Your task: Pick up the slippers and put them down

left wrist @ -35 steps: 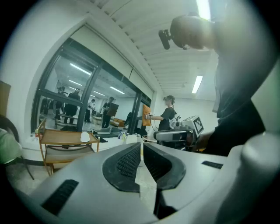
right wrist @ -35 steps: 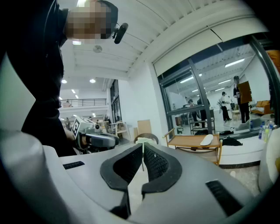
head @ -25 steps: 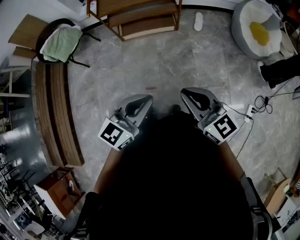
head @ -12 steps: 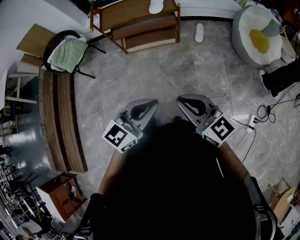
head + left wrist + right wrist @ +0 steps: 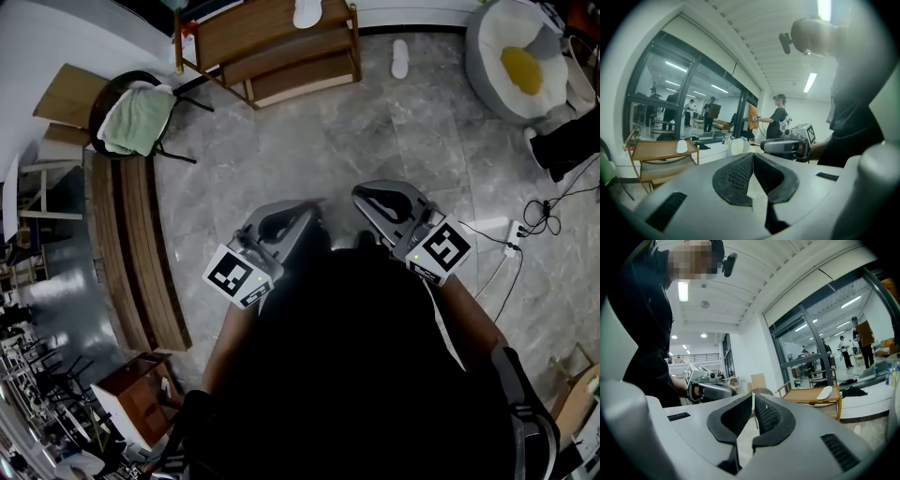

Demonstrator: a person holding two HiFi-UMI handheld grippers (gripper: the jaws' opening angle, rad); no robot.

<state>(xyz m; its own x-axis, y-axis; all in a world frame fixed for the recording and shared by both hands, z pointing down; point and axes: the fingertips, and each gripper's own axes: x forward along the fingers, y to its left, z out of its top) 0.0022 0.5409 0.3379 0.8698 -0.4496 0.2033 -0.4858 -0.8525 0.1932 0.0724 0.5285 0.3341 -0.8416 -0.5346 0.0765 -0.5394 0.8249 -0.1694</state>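
Observation:
One white slipper (image 5: 307,11) lies on top of a wooden shelf (image 5: 272,42) at the far end of the room. A second white slipper (image 5: 400,58) lies on the grey floor to the shelf's right. My left gripper (image 5: 298,214) and right gripper (image 5: 367,195) are held side by side in front of the person's body, far from both slippers. Both are shut and empty. In the left gripper view the jaws (image 5: 753,155) meet, with the slipper (image 5: 682,146) on the shelf beyond. The right gripper view shows its jaws (image 5: 753,396) together and the same slipper (image 5: 824,392).
A chair with a green cloth (image 5: 136,111) and a long wooden bench (image 5: 131,253) stand at the left. A white beanbag with a yellow cushion (image 5: 516,61) sits at the far right. Cables and a power strip (image 5: 514,230) lie on the floor at the right.
The head view has shifted so the shelf top and its slipper now show. Both grippers stayed shut and drifted slightly toward each other.

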